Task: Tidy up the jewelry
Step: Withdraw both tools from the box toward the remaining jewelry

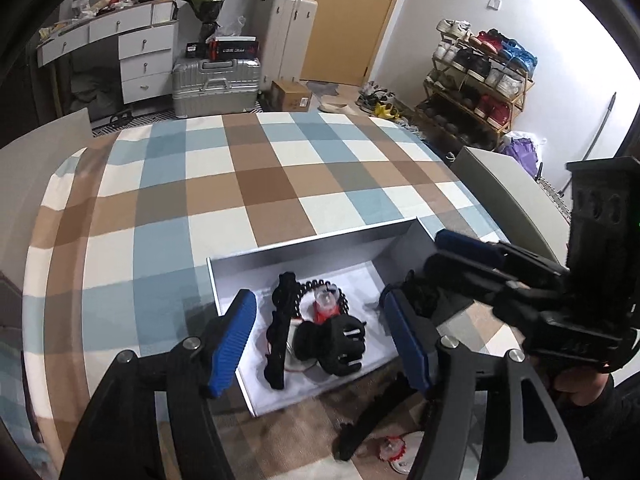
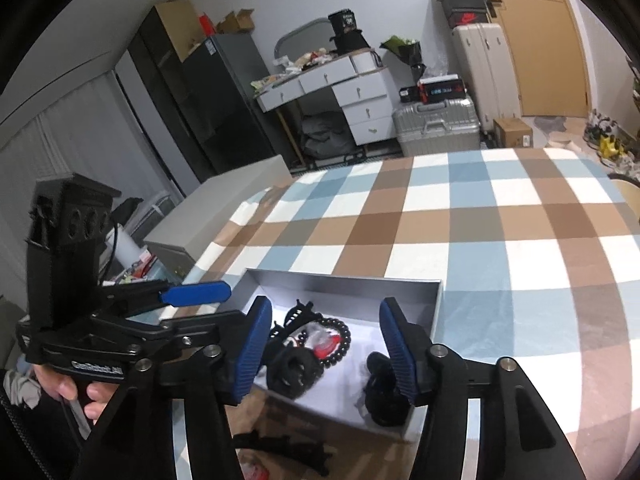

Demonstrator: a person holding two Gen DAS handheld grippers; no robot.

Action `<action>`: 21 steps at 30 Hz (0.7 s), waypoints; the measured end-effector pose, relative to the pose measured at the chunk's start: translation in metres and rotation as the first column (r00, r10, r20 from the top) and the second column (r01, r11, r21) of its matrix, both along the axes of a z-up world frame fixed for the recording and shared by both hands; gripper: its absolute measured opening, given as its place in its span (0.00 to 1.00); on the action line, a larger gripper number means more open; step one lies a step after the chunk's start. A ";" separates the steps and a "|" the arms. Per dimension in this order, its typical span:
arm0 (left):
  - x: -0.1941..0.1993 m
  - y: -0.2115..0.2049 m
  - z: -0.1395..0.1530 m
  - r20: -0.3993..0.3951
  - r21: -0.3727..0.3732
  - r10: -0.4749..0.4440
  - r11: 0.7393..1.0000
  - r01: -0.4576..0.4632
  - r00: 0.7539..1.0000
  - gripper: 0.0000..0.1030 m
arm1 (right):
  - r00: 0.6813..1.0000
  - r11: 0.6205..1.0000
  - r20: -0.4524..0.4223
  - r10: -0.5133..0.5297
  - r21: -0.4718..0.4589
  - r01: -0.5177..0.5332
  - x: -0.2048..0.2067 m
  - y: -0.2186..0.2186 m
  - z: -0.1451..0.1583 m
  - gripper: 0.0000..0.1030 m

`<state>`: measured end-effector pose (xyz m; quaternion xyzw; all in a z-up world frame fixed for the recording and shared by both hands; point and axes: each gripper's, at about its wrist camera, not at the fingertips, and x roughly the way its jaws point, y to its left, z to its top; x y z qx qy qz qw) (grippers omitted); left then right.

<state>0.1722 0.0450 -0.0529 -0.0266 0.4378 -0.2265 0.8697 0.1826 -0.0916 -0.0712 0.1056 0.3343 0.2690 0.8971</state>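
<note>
both tools wide apart, holding nothing; left tool point(image 1: 324, 340) straddles black claw clip point(image 1: 334, 346) in box point(image 1: 320, 236); right tool point(image 2: 326, 344) above beads point(image 2: 340, 340).

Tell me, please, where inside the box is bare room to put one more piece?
In the white box, the back strip along the far wall is bare. The middle is crowded: bead bracelet, long black clip, round claw clip. Another black clip fills the right side.

1. The worktop point(image 1: 248, 184) carries a checked cloth in blue, brown and white.
2. A silver suitcase point(image 1: 216, 86) lies on the floor beyond it, beside an upright white suitcase point(image 1: 290, 40).
3. A white drawer desk point(image 2: 348, 92) stands against the wall.
4. A shoe rack point(image 1: 476, 84) holds shoes.
5. A cardboard box point(image 2: 513, 133) sits near the wooden door point(image 1: 360, 20).
</note>
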 end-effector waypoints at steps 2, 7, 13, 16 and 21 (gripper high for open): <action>-0.004 0.000 0.000 0.002 0.013 0.017 1.000 -0.017 1.000 0.61 | 1.000 1.000 0.009 -0.004 0.000 0.004 -0.006 -0.002 0.004 0.58; -0.017 -0.001 0.007 0.042 0.052 0.055 0.997 -0.057 0.998 0.62 | 0.999 1.000 0.038 -0.021 0.005 0.021 -0.019 -0.009 0.013 0.64; -0.036 -0.006 0.016 0.120 0.080 0.088 0.992 -0.098 0.989 0.75 | 0.998 1.000 0.063 -0.020 -0.004 0.020 -0.038 -0.011 0.019 0.78; -0.046 -0.007 0.018 0.151 0.087 0.102 0.989 -0.117 0.983 0.75 | 0.996 1.000 0.090 -0.019 -0.020 0.021 -0.051 -0.011 0.022 0.85; -0.070 -0.001 0.027 0.256 0.042 0.193 0.977 -0.210 0.947 0.87 | 0.992 0.999 0.123 -0.029 -0.027 0.033 -0.071 -0.010 0.022 0.90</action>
